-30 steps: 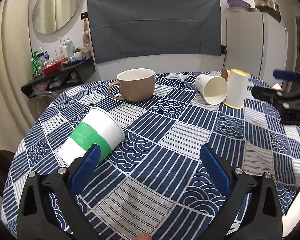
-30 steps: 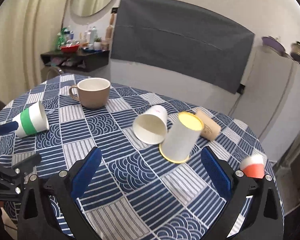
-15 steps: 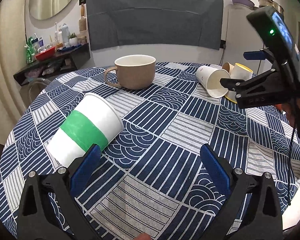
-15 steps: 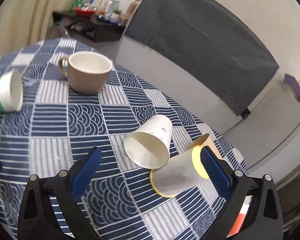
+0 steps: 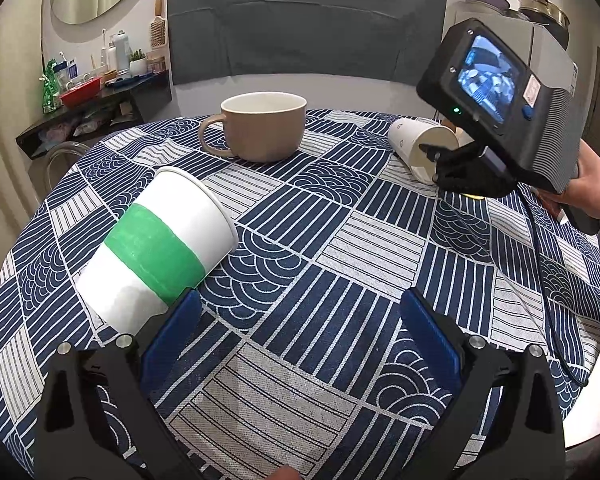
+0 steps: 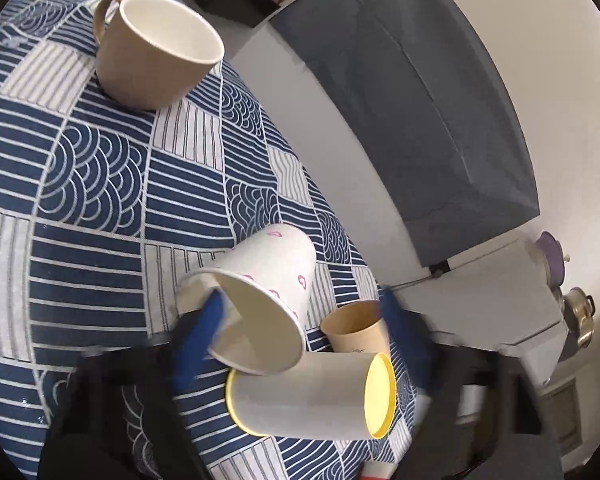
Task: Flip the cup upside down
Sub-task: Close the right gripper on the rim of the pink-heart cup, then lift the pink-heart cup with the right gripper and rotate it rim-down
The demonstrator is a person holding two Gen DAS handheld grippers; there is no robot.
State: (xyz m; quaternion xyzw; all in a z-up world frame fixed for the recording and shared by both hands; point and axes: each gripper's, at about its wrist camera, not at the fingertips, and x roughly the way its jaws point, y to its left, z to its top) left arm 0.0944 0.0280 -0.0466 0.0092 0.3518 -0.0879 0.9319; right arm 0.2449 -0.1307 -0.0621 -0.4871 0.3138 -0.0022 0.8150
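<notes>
A white paper cup with pink marks (image 6: 268, 300) lies on its side on the blue patterned tablecloth (image 6: 88, 168), mouth toward me; it also shows in the left wrist view (image 5: 422, 148). My right gripper (image 6: 300, 332) is open, tilted, its blurred blue fingers either side of this cup and a yellow-rimmed cup (image 6: 312, 396). A white cup with a green band (image 5: 156, 248) lies on its side just ahead-left of my open, empty left gripper (image 5: 300, 336).
A tan mug (image 5: 260, 126) stands upright at the table's far side. A brown paper cup (image 6: 356, 328) lies behind the yellow-rimmed one. The right gripper's body with its screen (image 5: 496, 96) hangs over the table's right side.
My right gripper has moved forward and down and rolled, closing in on the pink-marked cup. My left gripper has edged toward the green-banded cup.
</notes>
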